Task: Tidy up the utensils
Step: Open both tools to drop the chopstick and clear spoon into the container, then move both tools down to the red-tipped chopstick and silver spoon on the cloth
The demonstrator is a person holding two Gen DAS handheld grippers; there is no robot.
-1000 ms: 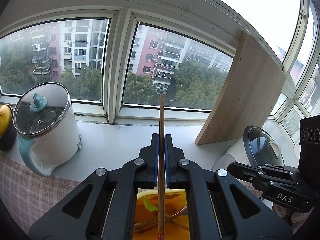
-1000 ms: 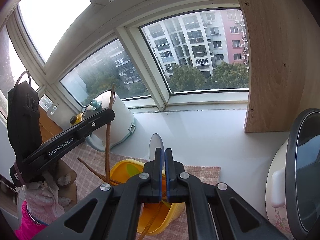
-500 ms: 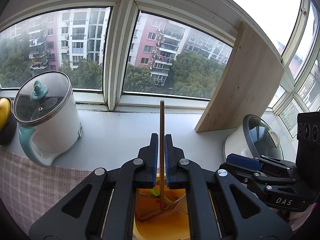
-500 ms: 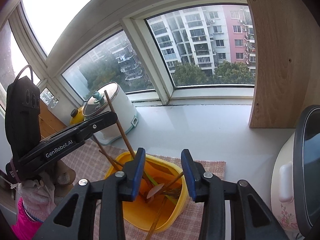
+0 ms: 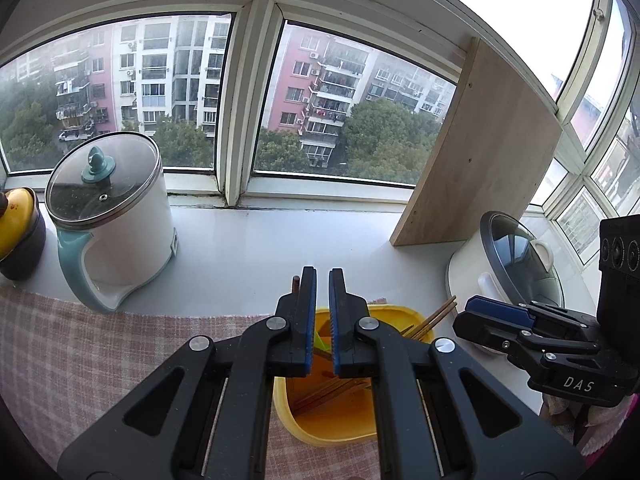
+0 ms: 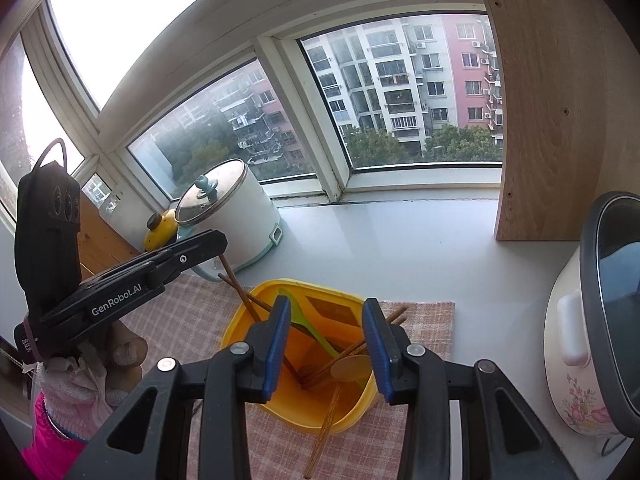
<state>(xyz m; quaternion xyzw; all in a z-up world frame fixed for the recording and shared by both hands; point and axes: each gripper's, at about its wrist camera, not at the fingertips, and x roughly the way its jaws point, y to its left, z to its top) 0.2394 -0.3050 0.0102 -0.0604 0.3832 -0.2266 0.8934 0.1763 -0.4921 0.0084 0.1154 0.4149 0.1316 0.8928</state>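
A yellow utensil holder point(image 6: 352, 412) stands on a pink checked cloth point(image 6: 188, 316); it also shows in the left wrist view point(image 5: 332, 428). It holds several wooden chopsticks point(image 6: 248, 302), a green spatula point(image 6: 304, 322) and a wooden spoon point(image 6: 350, 368). My left gripper point(image 5: 322, 280) hovers just above the holder, jaws slightly apart and empty; a chopstick tip point(image 5: 295, 282) stands just left of it. My right gripper point(image 6: 327, 312) is wide open and empty above the holder.
A white electric kettle with a teal handle point(image 5: 108, 216) and a yellow-lidded pot point(image 5: 16, 236) stand at the left. A wooden board point(image 5: 476, 160) leans on the window. A white rice cooker point(image 6: 592, 320) stands at the right on the white sill.
My left gripper let go of the chopstick, which dropped into the holder. My right gripper opened and released the spoon into the holder. Both views tilted downward.
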